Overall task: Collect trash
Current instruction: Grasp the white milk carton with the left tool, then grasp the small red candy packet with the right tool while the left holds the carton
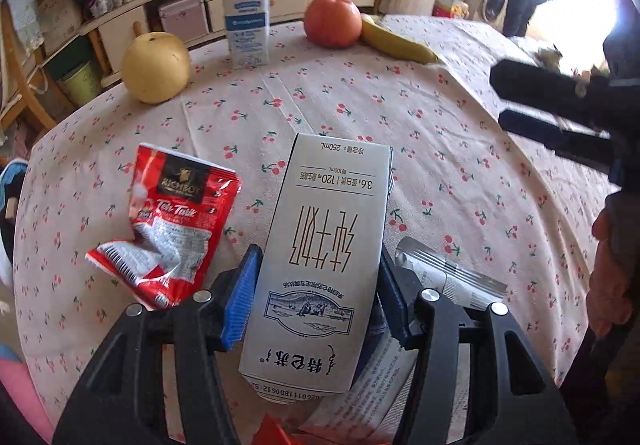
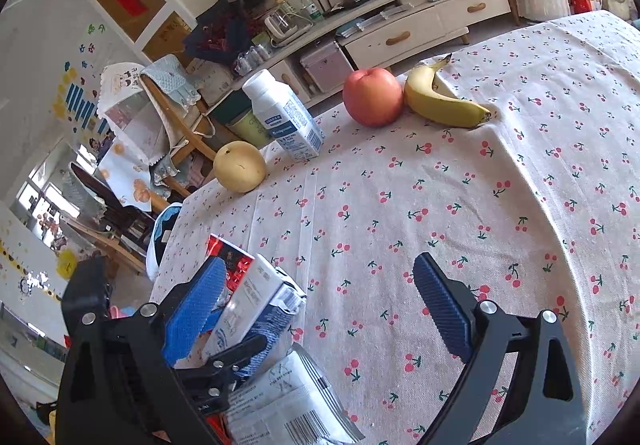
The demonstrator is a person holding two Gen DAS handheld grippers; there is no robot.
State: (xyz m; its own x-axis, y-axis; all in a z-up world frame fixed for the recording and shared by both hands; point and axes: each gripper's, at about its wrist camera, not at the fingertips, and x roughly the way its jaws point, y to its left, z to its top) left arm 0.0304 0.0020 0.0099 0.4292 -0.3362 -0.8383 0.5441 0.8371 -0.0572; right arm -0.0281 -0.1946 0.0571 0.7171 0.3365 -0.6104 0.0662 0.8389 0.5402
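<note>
My left gripper (image 1: 316, 293) is shut on a white milk carton (image 1: 320, 261) with Chinese print, held near the table's front edge; the carton also shows in the right wrist view (image 2: 256, 305). A crumpled red snack packet (image 1: 172, 229) lies to its left. A silver foil packet (image 1: 452, 277) lies to its right and shows in the right wrist view (image 2: 288, 405). My right gripper (image 2: 320, 309) is open and empty above the cloth, beside the carton; it shows in the left wrist view (image 1: 560, 113).
The cherry-print tablecloth (image 2: 500, 205) bears a pear (image 1: 156, 67), an upright white carton (image 1: 246, 11), an apple (image 1: 332, 21) and a banana (image 1: 400, 41) at the far side. Chairs (image 2: 176, 125) and a low cabinet (image 2: 420, 25) stand beyond the table.
</note>
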